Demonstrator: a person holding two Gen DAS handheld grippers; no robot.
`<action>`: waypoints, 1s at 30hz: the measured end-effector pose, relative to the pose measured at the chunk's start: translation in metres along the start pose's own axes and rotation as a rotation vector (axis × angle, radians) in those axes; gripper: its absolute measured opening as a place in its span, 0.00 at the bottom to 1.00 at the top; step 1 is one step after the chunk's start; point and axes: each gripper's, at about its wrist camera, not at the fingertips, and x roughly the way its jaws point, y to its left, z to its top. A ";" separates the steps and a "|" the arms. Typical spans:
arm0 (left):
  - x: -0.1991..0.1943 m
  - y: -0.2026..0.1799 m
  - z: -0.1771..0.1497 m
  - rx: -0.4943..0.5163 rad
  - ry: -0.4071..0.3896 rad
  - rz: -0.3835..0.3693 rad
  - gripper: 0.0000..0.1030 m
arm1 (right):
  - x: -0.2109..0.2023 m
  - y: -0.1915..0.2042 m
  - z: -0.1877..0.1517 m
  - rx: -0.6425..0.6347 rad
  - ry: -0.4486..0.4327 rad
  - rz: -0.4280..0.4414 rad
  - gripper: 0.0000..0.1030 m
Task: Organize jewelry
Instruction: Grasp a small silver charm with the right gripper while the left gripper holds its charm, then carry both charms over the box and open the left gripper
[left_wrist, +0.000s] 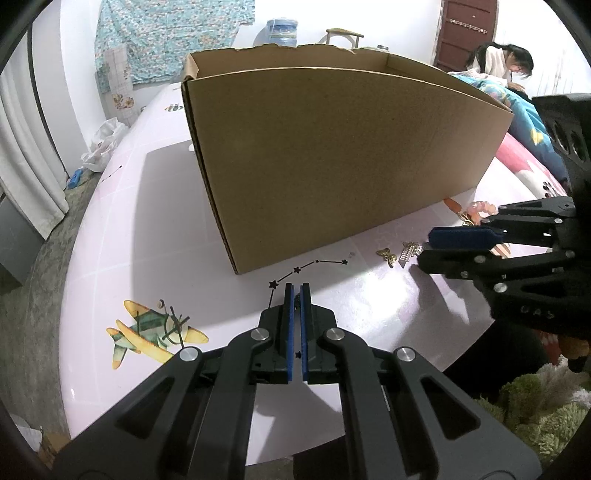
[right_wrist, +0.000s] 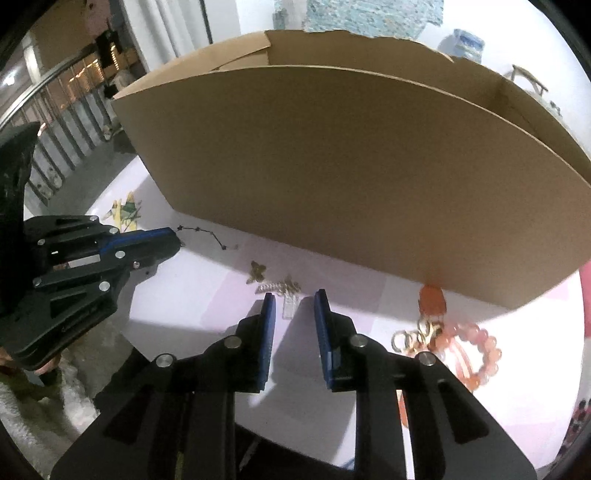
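Cardboard fills most of the left wrist view: an open box (left_wrist: 332, 147) stands on a glossy pink table (left_wrist: 155, 221) printed with a toy plane (left_wrist: 155, 334) and a line of black stars. The left gripper (left_wrist: 296, 291) hangs just short of the box's near corner with its blue pads pressed together; something small and dark seems to sit between the tips, but it is too fine to tell whether it is a chain or only the star print behind. To its right lie a gold butterfly charm (left_wrist: 386, 255) and a silvery clip (left_wrist: 408, 254), just beside the tip of the right gripper (left_wrist: 424, 247). In the right wrist view the right gripper (right_wrist: 294, 297) points steeply down at the table with a narrow gap between its pads, and a small clear piece (right_wrist: 289, 307) lies on the table in line with that gap, not yet pinched. The butterfly charm (right_wrist: 257, 271) and the clip (right_wrist: 275, 286) lie a little farther on, and a pink bead bracelet (right_wrist: 480, 354) with gold chain links (right_wrist: 413, 338) rests to the right beside an orange tag (right_wrist: 432, 299). A clean pick probably calls for lowering until both pads straddle the clear piece alone, closing gently so it does not skid on the slick surface, then lifting over the box's wall.
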 end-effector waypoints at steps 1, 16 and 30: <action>0.000 0.000 0.000 0.000 0.000 0.000 0.02 | 0.001 0.001 0.001 -0.011 0.000 -0.007 0.20; 0.001 0.000 0.000 -0.001 -0.002 0.000 0.02 | -0.012 -0.016 -0.003 0.100 -0.005 0.051 0.05; -0.010 0.004 0.004 0.001 -0.038 -0.015 0.02 | -0.056 -0.049 -0.003 0.270 -0.144 0.149 0.05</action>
